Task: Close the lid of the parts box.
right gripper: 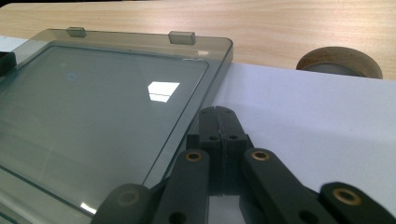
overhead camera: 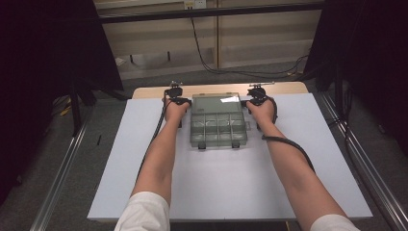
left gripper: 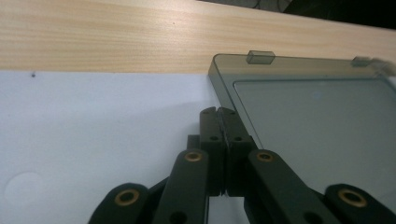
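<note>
Centrally placed on white sheet (overhead camera: 231,183): clear smoky plastic organizer box (overhead camera: 219,130), lid (overhead camera: 216,103) swung open and lying flat beyond the divided tray, toward far wooden table edge (overhead camera: 288,88). Two black latches (overhead camera: 219,145) on near side of box, facing the person. Left gripper (overhead camera: 174,96) just beside left edge of the open lid, jaws clenched flat together, nothing between them; in left gripper view, tips (left gripper: 218,112) at the lid's left rim (left gripper: 224,91), contact not certain. Right gripper (overhead camera: 257,95) just beside right edge of the lid, jaws likewise pressed together and empty; in right gripper view, tips (right gripper: 218,112) alongside the lid's right rim (right gripper: 212,86), touching or barely apart, cannot tell which. Two small hinge tabs (right gripper: 181,37) along the lid's far edge, next to bare wood. Roll of brown tape (right gripper: 340,62) right of the box, at the boundary of sheet and wood, well apart from the lid. Both forearms stretched forward either side of the box, cables (overhead camera: 288,144) trailing back along them. Compartments of tray: contents not discernible.
</note>
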{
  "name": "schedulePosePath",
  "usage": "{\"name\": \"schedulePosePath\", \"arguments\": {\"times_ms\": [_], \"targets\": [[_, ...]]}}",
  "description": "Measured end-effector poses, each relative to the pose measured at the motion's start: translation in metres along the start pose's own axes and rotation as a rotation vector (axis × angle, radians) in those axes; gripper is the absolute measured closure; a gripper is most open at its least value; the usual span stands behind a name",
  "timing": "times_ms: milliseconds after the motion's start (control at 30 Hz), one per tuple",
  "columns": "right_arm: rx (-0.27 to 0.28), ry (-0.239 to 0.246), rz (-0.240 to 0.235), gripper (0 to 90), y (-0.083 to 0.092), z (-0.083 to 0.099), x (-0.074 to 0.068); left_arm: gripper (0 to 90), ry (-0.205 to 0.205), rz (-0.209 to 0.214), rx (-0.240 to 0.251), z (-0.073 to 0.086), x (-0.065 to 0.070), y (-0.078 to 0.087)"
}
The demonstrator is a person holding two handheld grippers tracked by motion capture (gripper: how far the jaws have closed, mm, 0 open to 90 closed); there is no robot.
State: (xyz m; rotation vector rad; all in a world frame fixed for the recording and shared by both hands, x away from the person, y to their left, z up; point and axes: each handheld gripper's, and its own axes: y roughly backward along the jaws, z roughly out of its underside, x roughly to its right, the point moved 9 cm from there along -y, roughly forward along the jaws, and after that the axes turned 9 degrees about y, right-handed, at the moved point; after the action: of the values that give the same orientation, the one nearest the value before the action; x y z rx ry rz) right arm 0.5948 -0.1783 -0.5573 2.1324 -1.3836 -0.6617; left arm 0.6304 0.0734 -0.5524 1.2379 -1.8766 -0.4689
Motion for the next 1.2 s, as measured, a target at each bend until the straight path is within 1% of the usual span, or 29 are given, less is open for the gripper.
{"name": "schedulePosePath", "arguments": {"times_ms": [33, 67, 133, 167, 200, 233, 267, 300, 367, 433, 467, 500, 533, 567, 600, 633, 667, 733, 800, 833, 867, 900, 933, 1033, 1067, 1100, 1200], "targets": [[0.006, -0.003, -0.001, 90.0, -0.001, 0.000, 0.001, 89.3, 0.014, 0.003, 0.012, -0.001, 0.000, -0.001], [0.002, -0.013, 0.003, 90.0, 0.000, 0.000, 0.000, 89.7, 0.018, 0.013, 0.000, 0.000, 0.000, 0.000], [0.006, -0.008, -0.004, 90.0, -0.001, -0.001, 0.000, 90.0, 0.018, 0.008, 0.008, -0.001, -0.001, -0.001], [-0.002, -0.029, -0.003, 90.0, 0.000, -0.001, 0.000, 90.0, 0.052, 0.019, 0.019, -0.001, 0.001, -0.001], [-0.001, -0.034, -0.006, 90.0, 0.000, -0.001, 0.000, 90.0, 0.080, 0.027, 0.029, -0.001, 0.001, -0.001], [-0.002, -0.035, -0.006, 90.0, 0.000, -0.001, 0.000, 90.0, 0.092, 0.040, 0.022, -0.001, 0.000, -0.001], [0.004, -0.033, -0.008, 90.0, -0.001, -0.001, 0.000, 90.0, 0.107, 0.048, 0.025, -0.001, 0.000, 0.000], [0.008, -0.032, -0.009, 90.0, -0.001, -0.002, -0.001, 90.0, 0.123, 0.065, 0.026, -0.001, 0.000, 0.001], [0.015, -0.046, -0.009, 90.0, 0.000, -0.002, 0.000, 90.0, 0.138, 0.072, 0.039, -0.003, 0.002, 0.002], [0.032, -0.057, -0.015, 90.0, 0.001, -0.004, -0.001, 90.0, 0.142, 0.082, 0.057, -0.005, 0.003, 0.005], [0.042, -0.045, -0.011, 90.0, 0.002, -0.006, 0.000, 90.0, 0.153, 0.091, 0.071, -0.007, 0.004, 0.006], [0.048, -0.042, -0.012, 90.0, 0.003, -0.007, -0.001, 90.0, 0.145, 0.104, 0.070, -0.008, 0.004, 0.008], [0.052, -0.062, -0.017, 90.0, 0.005, -0.008, -0.001, 90.0, 0.165, 0.113, 0.077, -0.008, 0.005, 0.010], [0.067, -0.074, -0.019, 90.0, 0.006, -0.010, -0.001, 90.0, 0.170, 0.119, 0.083, -0.009, 0.006, 0.012], [0.075, -0.082, -0.026, 90.0, 0.007, -0.011, -0.002, 90.0, 0.165, 0.125, 0.082, -0.009, 0.007, 0.014], [0.076, -0.077, -0.022, 90.0, 0.009, -0.012, -0.002, 90.0, 0.174, 0.129, 0.095, -0.011, 0.008, 0.016], [0.077, -0.072, -0.021, 90.0, 0.011, -0.013, -0.002, 90.0, 0.167, 0.144, 0.098, -0.012, 0.010, 0.019], [0.091, -0.071, -0.023, 90.0, 0.015, -0.016, -0.003, 90.0, 0.185, 0.160, 0.116, -0.014, 0.013, 0.024], [0.105, -0.082, -0.029, 90.0, 0.020, -0.019, -0.004, 90.0, 0.186, 0.177, 0.124, -0.015, 0.014, 0.029], [0.111, -0.085, -0.035, 90.0, 0.022, -0.020, -0.005, 90.0, 0.199, 0.189, 0.125, -0.015, 0.016, 0.032], [0.118, -0.085, -0.038, 90.0, 0.024, -0.022, -0.006, 90.0, 0.189, 0.188, 0.137, -0.016, 0.016, 0.035], [0.127, -0.084, -0.044, 90.0, 0.027, -0.024, -0.007, 90.0, 0.193, 0.196, 0.131, -0.016, 0.018, 0.037], [0.132, -0.090, -0.046, 90.0, 0.029, -0.024, -0.007, 90.0, 0.186, 0.199, 0.134, -0.016, 0.019, 0.040], [0.157, -0.098, -0.049, 90.0, 0.035, -0.027, -0.010, 90.0, 0.189, 0.211, 0.141, -0.016, 0.022, 0.047], [0.162, -0.098, -0.053, 90.0, 0.038, -0.027, -0.011, 90.0, 0.197, 0.210, 0.146, -0.017, 0.023, 0.049], [0.170, -0.089, -0.055, 90.0, 0.040, -0.028, -0.012, 90.0, 0.199, 0.215, 0.149, -0.017, 0.024, 0.052], [0.183, -0.088, -0.069, 90.0, 0.046, -0.029, -0.013, 90.0, 0.188, 0.228, 0.154, -0.016, 0.026, 0.058]]}}
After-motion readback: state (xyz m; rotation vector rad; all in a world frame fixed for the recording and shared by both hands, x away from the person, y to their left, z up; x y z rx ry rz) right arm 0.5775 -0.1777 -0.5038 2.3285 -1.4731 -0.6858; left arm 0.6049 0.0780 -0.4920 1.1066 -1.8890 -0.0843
